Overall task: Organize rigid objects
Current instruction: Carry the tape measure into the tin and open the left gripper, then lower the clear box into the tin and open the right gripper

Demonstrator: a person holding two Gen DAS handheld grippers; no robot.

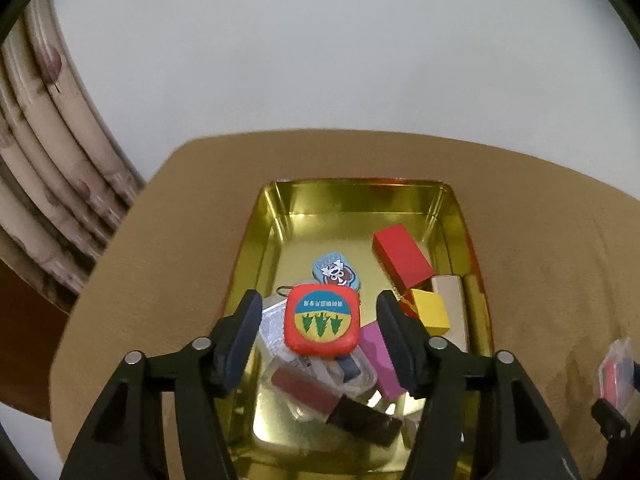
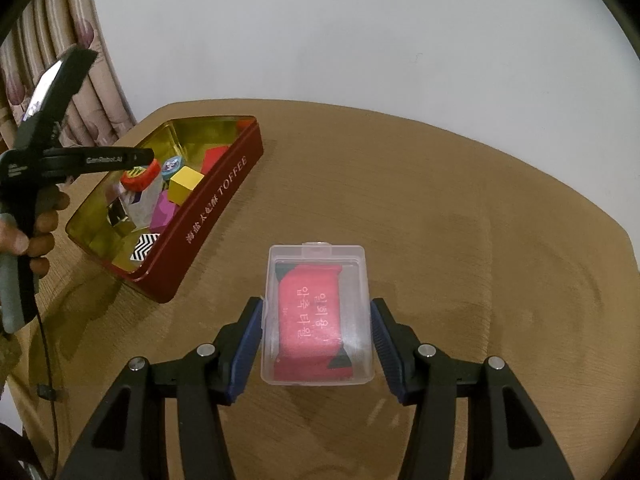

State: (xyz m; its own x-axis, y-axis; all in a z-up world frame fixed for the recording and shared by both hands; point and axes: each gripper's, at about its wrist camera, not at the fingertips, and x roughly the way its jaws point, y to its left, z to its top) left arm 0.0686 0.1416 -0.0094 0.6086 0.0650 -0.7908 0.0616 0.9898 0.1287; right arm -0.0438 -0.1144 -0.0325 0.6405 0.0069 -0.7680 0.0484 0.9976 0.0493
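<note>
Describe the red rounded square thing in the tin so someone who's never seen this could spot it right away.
On the brown table stands an open red tin with a gold inside. Among the blocks in it, the piece lies on top of the clutter, between the left gripper's open jaws. Only it has rounded corners and a blue-and-yellow disc with three green trees.

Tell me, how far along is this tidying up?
Mostly done, it seems. The red tin already holds several blocks, among them a yellow cube. The left hand-held gripper stands open around a red square tin lying on the pile. The right hand-held gripper is shut on a clear plastic case, still outside on the table; that looks like what is left.
</note>
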